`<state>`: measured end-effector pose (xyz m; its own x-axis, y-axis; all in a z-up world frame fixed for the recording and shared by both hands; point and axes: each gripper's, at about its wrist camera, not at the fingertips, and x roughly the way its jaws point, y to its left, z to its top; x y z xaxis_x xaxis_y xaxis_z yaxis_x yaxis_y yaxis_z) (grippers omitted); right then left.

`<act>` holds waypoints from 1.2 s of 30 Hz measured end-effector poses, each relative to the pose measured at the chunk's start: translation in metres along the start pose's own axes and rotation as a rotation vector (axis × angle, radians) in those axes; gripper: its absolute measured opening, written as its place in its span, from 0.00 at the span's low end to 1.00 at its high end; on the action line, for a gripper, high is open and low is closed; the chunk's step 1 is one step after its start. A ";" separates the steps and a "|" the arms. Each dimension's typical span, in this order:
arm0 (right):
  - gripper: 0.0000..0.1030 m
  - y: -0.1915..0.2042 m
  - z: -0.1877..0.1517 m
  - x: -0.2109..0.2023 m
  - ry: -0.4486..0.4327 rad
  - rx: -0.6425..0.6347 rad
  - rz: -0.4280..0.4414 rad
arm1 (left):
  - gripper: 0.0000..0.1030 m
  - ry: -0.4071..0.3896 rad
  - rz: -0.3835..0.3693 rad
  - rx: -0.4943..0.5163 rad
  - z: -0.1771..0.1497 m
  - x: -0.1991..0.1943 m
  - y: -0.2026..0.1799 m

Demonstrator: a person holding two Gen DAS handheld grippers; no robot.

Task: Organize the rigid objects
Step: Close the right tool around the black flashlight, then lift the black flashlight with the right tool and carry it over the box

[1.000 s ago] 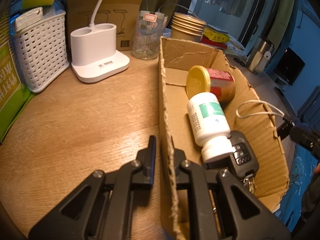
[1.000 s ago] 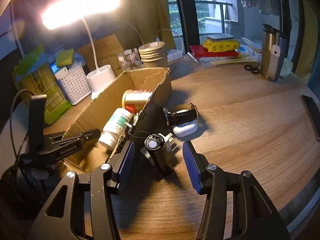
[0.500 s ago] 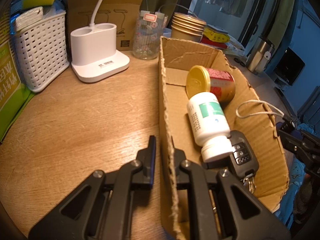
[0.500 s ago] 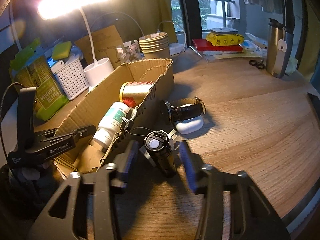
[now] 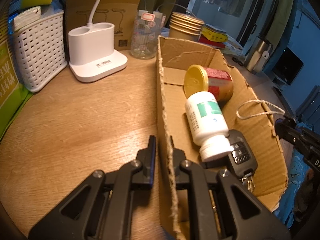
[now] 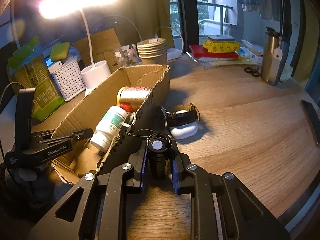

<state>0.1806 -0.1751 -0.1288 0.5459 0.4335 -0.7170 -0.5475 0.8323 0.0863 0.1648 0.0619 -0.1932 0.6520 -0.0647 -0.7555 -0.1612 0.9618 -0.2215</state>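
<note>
The flashlight (image 6: 159,157) stood between the blue pads of the right gripper (image 6: 158,167), which pinched its black barrel from both sides, just beside the near right wall of the cardboard box (image 6: 124,80) on the wooden table (image 6: 240,120). Its grey cord (image 5: 258,110) looped over the torn box edge; only the left wrist view showed that loop hanging inside.

The left gripper (image 5: 162,156) was pressed together on the box's left wall, one finger outside and one inside.

The left wrist view looked into the box: a white pill bottle (image 5: 208,124) lay on its side, its cap touching a black car key (image 5: 241,154), with a red tin with a gold lid (image 5: 210,84) lying just beyond it. The key was hidden in the right wrist view.

The right wrist view alone showed what lay outside the box: a wristwatch with a dark strap (image 6: 178,116) resting on a white earbud case (image 6: 184,131), just right of the box wall.

Along the far left stood a white lattice basket (image 5: 40,50), a lamp base (image 5: 96,54) with a bright lamp head, a clear jar (image 5: 147,35) and a stack of paper cups (image 6: 153,53). Far right were a steel tumbler (image 6: 273,58), small scissors (image 6: 252,71), and a yellow packet on a red book (image 6: 214,54). Beyond them, a window showed a balcony rail and greenery.
</note>
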 end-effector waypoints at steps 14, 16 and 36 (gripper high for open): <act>0.21 0.000 0.031 -0.045 -0.134 -0.008 -0.004 | 0.10 0.001 -0.004 0.002 0.000 0.000 -0.001; 0.21 0.002 0.034 -0.047 -0.141 -0.009 0.004 | 0.10 0.002 -0.008 0.002 -0.001 -0.001 -0.002; 0.21 0.060 0.064 -0.048 -0.149 -0.119 0.128 | 0.11 0.002 -0.008 0.001 -0.001 -0.001 -0.002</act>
<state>0.1627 -0.1237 -0.0451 0.5501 0.5864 -0.5946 -0.6842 0.7247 0.0817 0.1641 0.0597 -0.1924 0.6516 -0.0733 -0.7550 -0.1549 0.9615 -0.2271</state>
